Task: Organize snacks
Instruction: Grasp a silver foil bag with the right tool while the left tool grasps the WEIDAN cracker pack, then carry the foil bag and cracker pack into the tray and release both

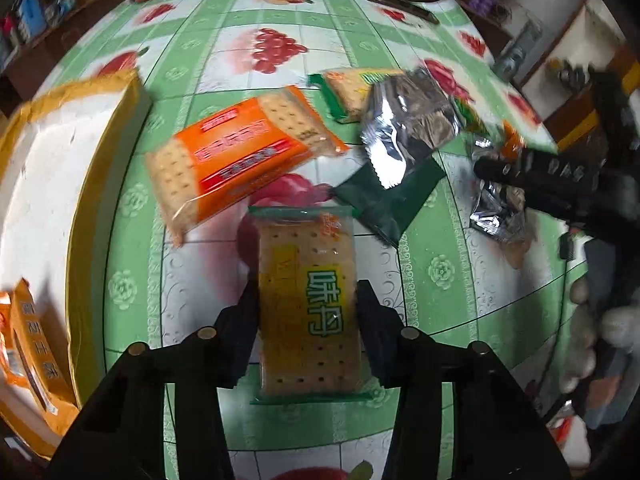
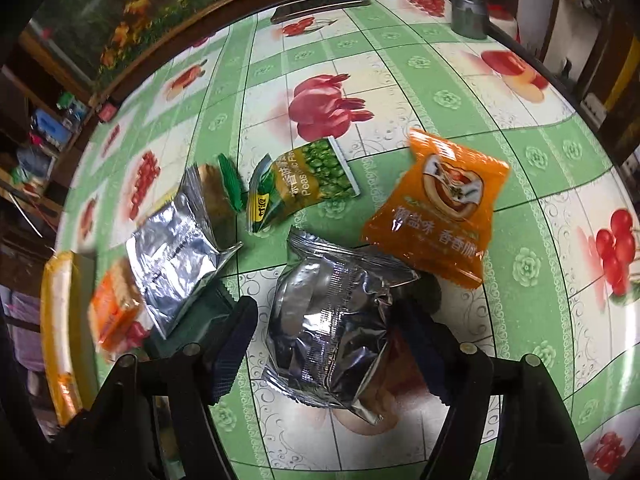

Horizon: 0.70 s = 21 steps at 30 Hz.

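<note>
Cracker pack (image 1: 308,304) clamped in left tool (image 1: 307,300).

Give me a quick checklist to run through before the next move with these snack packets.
1. Left gripper closed on the green-edged cracker pack: ok, both pads against its sides.
2. Right gripper straddling the silver foil packet: ok.
3. Right pads pressing that packet: not ok, gaps on both sides.
4. Yellow-rimmed tray within view for drop-off: ok.
5. Orange cracker pack clear of the left fingers: ok.
6. Cracker pack lifted off the tablecloth: cannot tell.
</note>
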Motion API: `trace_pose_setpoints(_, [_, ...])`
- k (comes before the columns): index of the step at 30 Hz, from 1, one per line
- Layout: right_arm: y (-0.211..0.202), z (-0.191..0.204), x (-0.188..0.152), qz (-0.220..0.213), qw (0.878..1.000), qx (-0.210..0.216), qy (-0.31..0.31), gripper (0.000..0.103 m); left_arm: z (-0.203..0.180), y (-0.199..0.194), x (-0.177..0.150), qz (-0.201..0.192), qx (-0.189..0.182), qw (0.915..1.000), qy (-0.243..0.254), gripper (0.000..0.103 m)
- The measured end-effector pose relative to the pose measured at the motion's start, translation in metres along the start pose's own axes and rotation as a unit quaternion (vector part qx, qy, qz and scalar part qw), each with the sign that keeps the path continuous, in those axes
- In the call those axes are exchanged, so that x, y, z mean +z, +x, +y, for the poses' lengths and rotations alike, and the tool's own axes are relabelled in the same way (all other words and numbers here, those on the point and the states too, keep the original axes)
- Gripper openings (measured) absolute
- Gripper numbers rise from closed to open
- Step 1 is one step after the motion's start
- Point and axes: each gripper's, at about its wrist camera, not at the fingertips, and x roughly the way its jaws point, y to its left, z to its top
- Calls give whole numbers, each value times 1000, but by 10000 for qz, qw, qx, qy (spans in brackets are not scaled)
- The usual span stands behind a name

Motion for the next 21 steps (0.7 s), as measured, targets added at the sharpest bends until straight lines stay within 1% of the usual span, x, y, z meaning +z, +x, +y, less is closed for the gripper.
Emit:
trace_pose_setpoints(3, [3, 8, -4, -19, 9995, -250, -217, 76, 16, -5, -4, -34, -67, 9995, -295, 44])
trace_pose_setpoints(5, [4, 15, -9, -65, 9978, -472, -462, 71, 28, -10, -9, -51, -144, 9985, -522, 44])
trace_pose_setpoints(8, [2, 22, -17, -138, 9959, -510, -733, 64, 41, -20, -19, -111, -277, 9963, -809, 45])
trace_pose_setpoints(13, [-8, 17, -32, -73, 9968, -147, -788, 61, 58, -41, -32, -289, -415, 9921, -1151, 45])
trace_pose_setpoints(14, [-11, 14, -35, -41, 9972, -33, -744, 61, 54, -41, -29, -322, -424, 9915, -1188, 45])
trace_pose_setpoints(18, [-28, 1, -50, 29, 9977, 321, -595, 61, 62, -60, -36, -559, -586, 9877, -1337, 45])
trace_pose_setpoints(21, [-40, 1, -56, 17, 9967, 525, -617, 61, 75, -76, -41, -789, -557, 9854, -1404, 45])
